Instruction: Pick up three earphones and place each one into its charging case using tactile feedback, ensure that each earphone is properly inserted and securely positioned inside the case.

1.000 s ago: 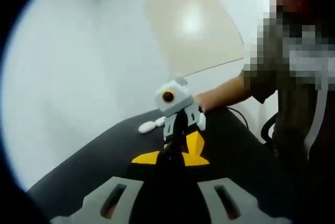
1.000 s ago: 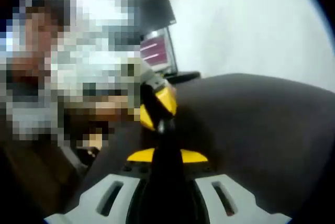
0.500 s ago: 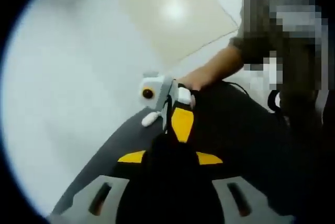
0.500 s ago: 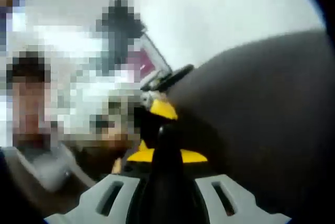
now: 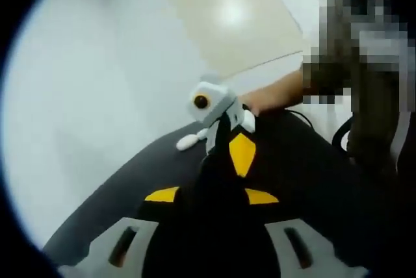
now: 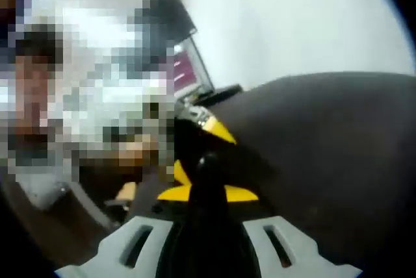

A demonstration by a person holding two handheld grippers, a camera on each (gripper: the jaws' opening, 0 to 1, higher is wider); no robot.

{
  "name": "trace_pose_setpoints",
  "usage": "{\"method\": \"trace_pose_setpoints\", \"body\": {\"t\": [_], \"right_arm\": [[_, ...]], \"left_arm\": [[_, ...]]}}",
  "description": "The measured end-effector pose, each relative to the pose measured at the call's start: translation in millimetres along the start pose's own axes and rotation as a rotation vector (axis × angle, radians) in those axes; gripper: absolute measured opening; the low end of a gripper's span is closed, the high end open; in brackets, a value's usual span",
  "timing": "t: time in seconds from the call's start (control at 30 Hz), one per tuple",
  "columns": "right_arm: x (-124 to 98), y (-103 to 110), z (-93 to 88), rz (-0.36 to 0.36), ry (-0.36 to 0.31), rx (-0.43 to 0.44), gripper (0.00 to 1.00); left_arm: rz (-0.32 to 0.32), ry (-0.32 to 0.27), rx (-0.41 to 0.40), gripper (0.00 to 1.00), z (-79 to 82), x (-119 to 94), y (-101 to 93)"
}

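Observation:
A small white earphone piece [image 5: 187, 142] lies on the black table [image 5: 123, 187], beyond both grippers. In the left gripper view my left gripper [image 5: 218, 169] rises black with yellow marks, its jaws together. My right gripper [image 5: 227, 143] faces it tip to tip, coming from a person's hand [image 5: 266, 101]. In the right gripper view my right gripper [image 6: 207, 161] also stands with its jaws together, and the left gripper [image 6: 207, 125] meets it from the left. Whether anything sits between the touching tips is hidden.
A lit monitor [image 6: 188, 70] stands past the far edge of the black table [image 6: 325, 161]. White walls [image 5: 97, 83] rise behind the table. A person sits close at the right of the left gripper view, beside a dark chair [image 5: 341, 145].
Both views have tilted and swung with the hands. The two grippers stay tip to tip with their jaws together throughout. The white piece on the table has not moved.

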State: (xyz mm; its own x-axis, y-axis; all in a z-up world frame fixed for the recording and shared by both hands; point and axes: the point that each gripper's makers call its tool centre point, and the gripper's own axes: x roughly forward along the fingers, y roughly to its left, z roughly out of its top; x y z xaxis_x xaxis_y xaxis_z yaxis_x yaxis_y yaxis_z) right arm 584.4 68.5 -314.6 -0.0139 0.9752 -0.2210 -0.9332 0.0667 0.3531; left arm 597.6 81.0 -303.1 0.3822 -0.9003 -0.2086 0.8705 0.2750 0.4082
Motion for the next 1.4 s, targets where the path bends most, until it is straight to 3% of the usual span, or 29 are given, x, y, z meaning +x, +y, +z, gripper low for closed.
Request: {"method": "trace_pose_setpoints", "body": {"t": [0.13, 0.23, 0.4, 0.43, 0.5, 0.63, 0.67, 0.73, 0.8, 0.83, 0.9, 0.97, 1.03, 1.1, 1.2, 1.33, 1.4], "right_arm": [[-4, -4, 3.0, -0.024, -0.018, -0.145, 0.33], [-4, -6, -2.7, -0.074, 0.016, -0.281, 0.34], [-7, -16, -1.1, -0.128, 0.017, -0.306, 0.37], [-8, -19, 0.7, -0.146, 0.009, -0.296, 0.39], [-9, -23, 4.4, -0.166, -0.010, -0.286, 0.42], [-9, -27, 7.3, -0.198, -0.022, -0.289, 0.43], [-9, -29, 8.0, -0.210, -0.022, -0.283, 0.44], [-11, -37, 11.2, -0.282, -0.026, -0.256, 0.45], [-15, -45, 18.2, -0.399, -0.051, -0.202, 0.47], [-16, -45, 20.5, -0.439, -0.061, -0.195, 0.47], [-11, -33, 23.6, -0.416, -0.079, -0.268, 0.47], [-5, -28, 16.7, -0.414, -0.039, -0.298, 0.47], [0, -31, 8.1, -0.422, 0.035, -0.357, 0.47], [4, -33, 10.2, -0.424, 0.044, -0.355, 0.47], [13, -27, 14.3, -0.342, 0.060, -0.360, 0.48], [19, -35, 14.1, -0.296, 0.114, -0.431, 0.51], [23, -38, 12.1, -0.269, 0.113, -0.387, 0.53]], "left_arm": [[0.006, 0.000, 0.002, 0.33, -0.4, 1, 0.9], [0.007, -0.002, -0.002, 0.34, -0.4, 2, 1.2], [0.018, 0.009, -0.008, 0.34, 0.9, -1, 5.9], [0.039, -0.020, -0.040, 0.34, 6.5, -4, 11.4], [0.068, -0.138, -0.145, 0.33, 24.2, -14, 23.7], [0.232, -0.285, -0.243, 0.32, 41.4, -45, 65.6], [0.267, -0.291, -0.248, 0.32, 40.8, -50, 72.6], [0.414, -0.275, -0.260, 0.33, 33.3, -68, 98.2], [0.534, -0.254, -0.284, 0.33, 20.8, -83, 118.4], [0.563, -0.230, -0.303, 0.33, 15.3, -87, 123.4], [0.584, -0.247, -0.364, 0.32, 11.6, -91, 128.2], [0.569, -0.239, -0.422, 0.33, 6.2, -90, 128.1], [0.576, -0.232, -0.426, 0.33, 4.4, -90, 128.2], [0.577, -0.230, -0.432, 0.34, 3.8, -89, 127.6], [0.562, -0.231, -0.441, 0.33, 3.6, -86, 126.1], [0.529, -0.206, -0.385, 0.30, 5.1, -76, 117.7], [0.484, -0.185, -0.383, 0.30, 3.9, -69, 110.6]]}}
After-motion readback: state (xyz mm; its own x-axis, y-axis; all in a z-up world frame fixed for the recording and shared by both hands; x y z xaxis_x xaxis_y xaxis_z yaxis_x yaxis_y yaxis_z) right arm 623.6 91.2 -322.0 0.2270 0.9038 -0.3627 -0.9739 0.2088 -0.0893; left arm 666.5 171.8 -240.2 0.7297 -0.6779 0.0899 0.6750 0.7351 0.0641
